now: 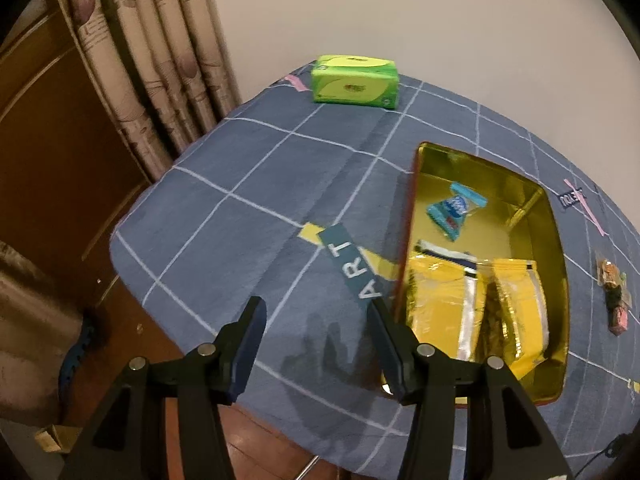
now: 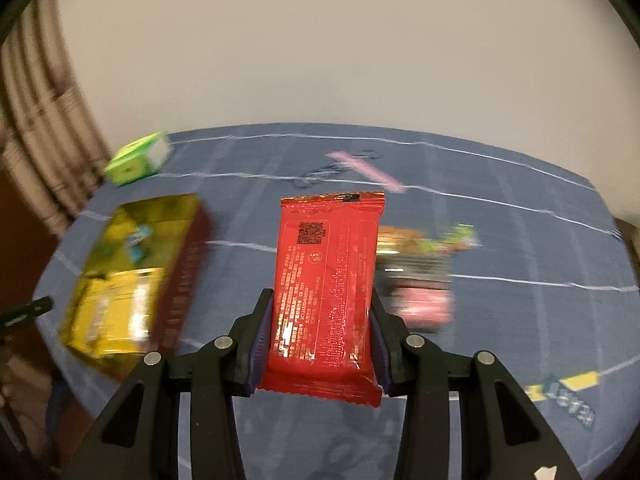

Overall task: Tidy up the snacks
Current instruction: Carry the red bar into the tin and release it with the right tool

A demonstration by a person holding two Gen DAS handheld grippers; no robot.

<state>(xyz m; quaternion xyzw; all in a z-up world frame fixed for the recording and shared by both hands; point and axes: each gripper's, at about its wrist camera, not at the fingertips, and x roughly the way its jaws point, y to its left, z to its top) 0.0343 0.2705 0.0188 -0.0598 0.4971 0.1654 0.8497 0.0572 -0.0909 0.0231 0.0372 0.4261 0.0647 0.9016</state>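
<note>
Now | step: right claw (image 2: 322,320) clamps red snack packet (image 2: 328,280), mid-frame above surface (image 2: 520,320) | left claw (image 1: 316,320) wide, empty | next: carry packet to gold tin (image 2: 192,248), lower left, release inside

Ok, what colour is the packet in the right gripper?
Red packet with small printed text, clearest in the right wrist view.

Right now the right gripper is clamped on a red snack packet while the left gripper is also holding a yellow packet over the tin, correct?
Not quite. The right gripper is clamped on the red snack packet, but the left gripper holds nothing: the left wrist view shows its jaws open and empty beside the tin. The yellow packets already lie inside it.
</note>
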